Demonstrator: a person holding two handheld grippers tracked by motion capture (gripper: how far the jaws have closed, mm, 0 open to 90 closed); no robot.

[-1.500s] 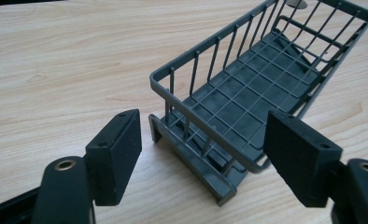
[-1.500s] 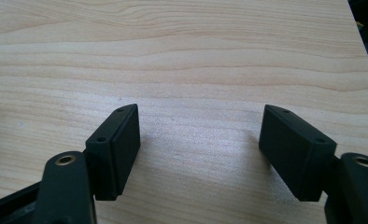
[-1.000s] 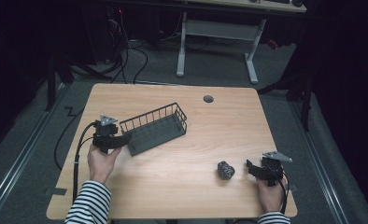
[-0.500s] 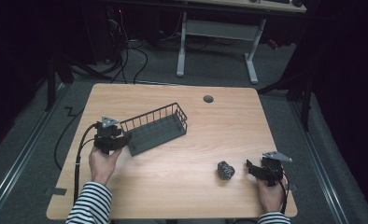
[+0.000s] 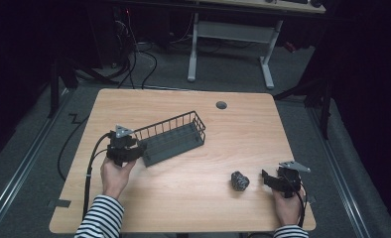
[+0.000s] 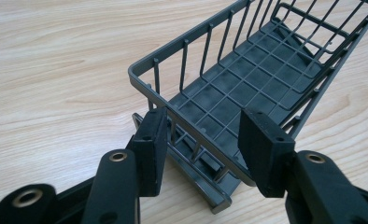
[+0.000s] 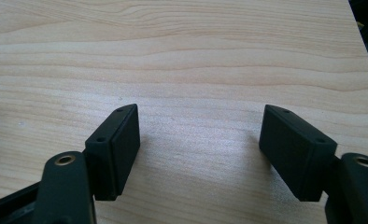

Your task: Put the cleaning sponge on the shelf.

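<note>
The dark wire basket [image 5: 171, 139] is set left of the middle of the light wooden surface [image 5: 193, 198], slanting toward its far edge. The small dark crumpled ball [image 5: 239, 181] is placed nearer the near right corner, well apart.

My light wooden table [image 5: 183, 208] carries a dark wire basket [image 5: 171, 139] (set askew) and a small crumpled dark ball [image 5: 239, 181].

A light wooden table with rounded corners [image 5: 149, 106] is set on a grey carpeted floor [image 5: 44, 134]. A white metal desk frame [image 5: 230, 32] is seen at the far side. Black cables [image 5: 134, 64] are trailed across the far left floor. The surroundings are left dark.
</note>
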